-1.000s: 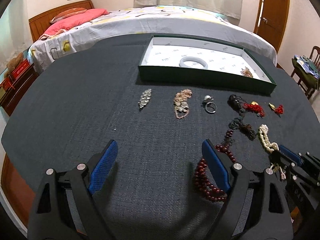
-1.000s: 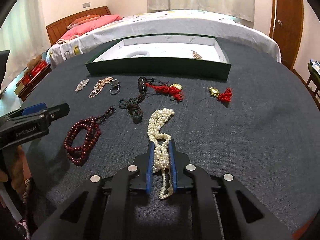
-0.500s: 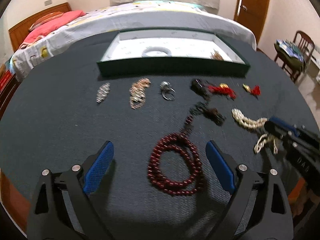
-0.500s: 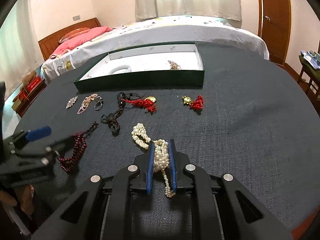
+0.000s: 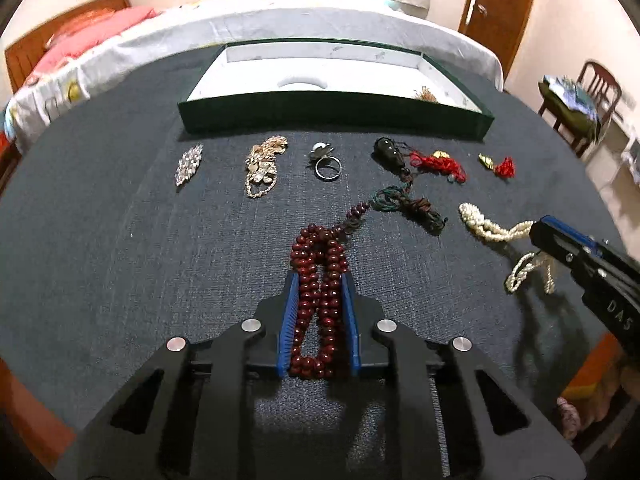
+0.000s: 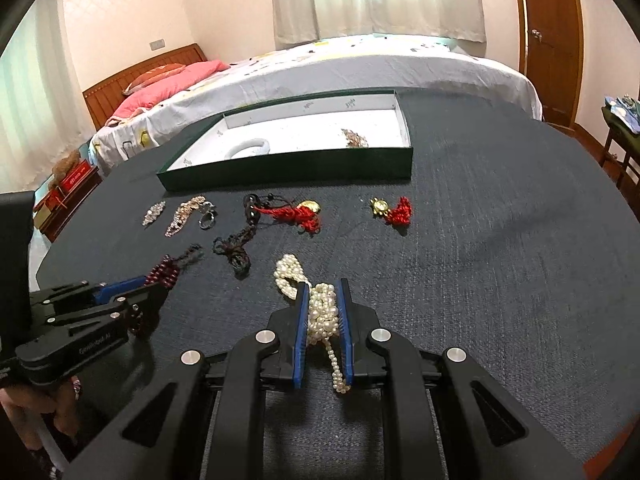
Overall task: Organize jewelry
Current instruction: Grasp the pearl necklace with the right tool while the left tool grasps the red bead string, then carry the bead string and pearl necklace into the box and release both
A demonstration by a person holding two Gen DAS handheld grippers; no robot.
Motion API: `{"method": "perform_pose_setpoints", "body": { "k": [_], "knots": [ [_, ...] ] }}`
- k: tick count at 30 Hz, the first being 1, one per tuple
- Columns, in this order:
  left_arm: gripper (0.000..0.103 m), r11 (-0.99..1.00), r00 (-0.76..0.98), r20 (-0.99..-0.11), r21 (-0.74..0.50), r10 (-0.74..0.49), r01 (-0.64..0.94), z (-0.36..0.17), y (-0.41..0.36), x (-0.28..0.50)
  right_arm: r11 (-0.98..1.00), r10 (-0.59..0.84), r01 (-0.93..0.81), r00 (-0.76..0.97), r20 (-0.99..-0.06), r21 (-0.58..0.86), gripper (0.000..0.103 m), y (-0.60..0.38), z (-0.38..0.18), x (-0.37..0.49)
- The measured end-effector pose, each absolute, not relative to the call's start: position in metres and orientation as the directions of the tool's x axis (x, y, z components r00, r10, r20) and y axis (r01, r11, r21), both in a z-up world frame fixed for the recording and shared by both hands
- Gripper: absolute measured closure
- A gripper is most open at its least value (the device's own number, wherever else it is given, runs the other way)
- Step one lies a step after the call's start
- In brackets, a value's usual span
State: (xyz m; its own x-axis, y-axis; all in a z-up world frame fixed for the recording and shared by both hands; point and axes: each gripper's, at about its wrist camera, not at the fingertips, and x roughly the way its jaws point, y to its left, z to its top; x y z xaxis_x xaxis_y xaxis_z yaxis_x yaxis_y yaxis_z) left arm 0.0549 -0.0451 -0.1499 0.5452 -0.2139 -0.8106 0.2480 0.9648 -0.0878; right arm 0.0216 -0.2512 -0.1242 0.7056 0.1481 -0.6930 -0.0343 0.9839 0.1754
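dark red wooden beads lay bunched between the blue pads of the left gripper, whose jaws had just been closing and now pinched the doubled strand against the dark grey tablecloth. the strand's tasselled end trailed toward one o'clock, touching a tangle of dark cord.

the right gripper was pressed tight on the pearl necklace; part of the pearls bunched on the cloth at eleven o'clock of its tips, and a loose end hung down between the fingers. in the left wrist view the same pearls sat at three o'clock of the beads, well apart from them.

at twelve o'clock stood the green tray with a white lining, holding a white bangle and a small gold-toned piece. just in front of the tray ran a row, none touching the tray: a rhinestone brooch, a gold chain cluster, a ring, a black pendant with a red tassel, and a small gold charm on a red knot.
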Motion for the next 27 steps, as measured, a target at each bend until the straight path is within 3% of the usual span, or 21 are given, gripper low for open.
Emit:
{"method": "perform_pose_setpoints", "body": {
  "k": [4, 27],
  "knots": [
    [0.091, 0.964, 0.563, -0.798, -0.078, -0.214, 0.256, -0.144, -0.045, 0.054, 0.984, 0.15, -0.041, 0.719, -0.679, 0.174, 0.088, -0.249, -0.117, 0.021],
    [0.091, 0.969, 0.661, -0.72, -0.062, -0.209, 0.239, -0.102, -0.036, 0.066, 0.984, 0.155, -0.066, 0.768, -0.622, 0.164, 0.089, -0.244, -0.082, 0.024]
  ]
}}
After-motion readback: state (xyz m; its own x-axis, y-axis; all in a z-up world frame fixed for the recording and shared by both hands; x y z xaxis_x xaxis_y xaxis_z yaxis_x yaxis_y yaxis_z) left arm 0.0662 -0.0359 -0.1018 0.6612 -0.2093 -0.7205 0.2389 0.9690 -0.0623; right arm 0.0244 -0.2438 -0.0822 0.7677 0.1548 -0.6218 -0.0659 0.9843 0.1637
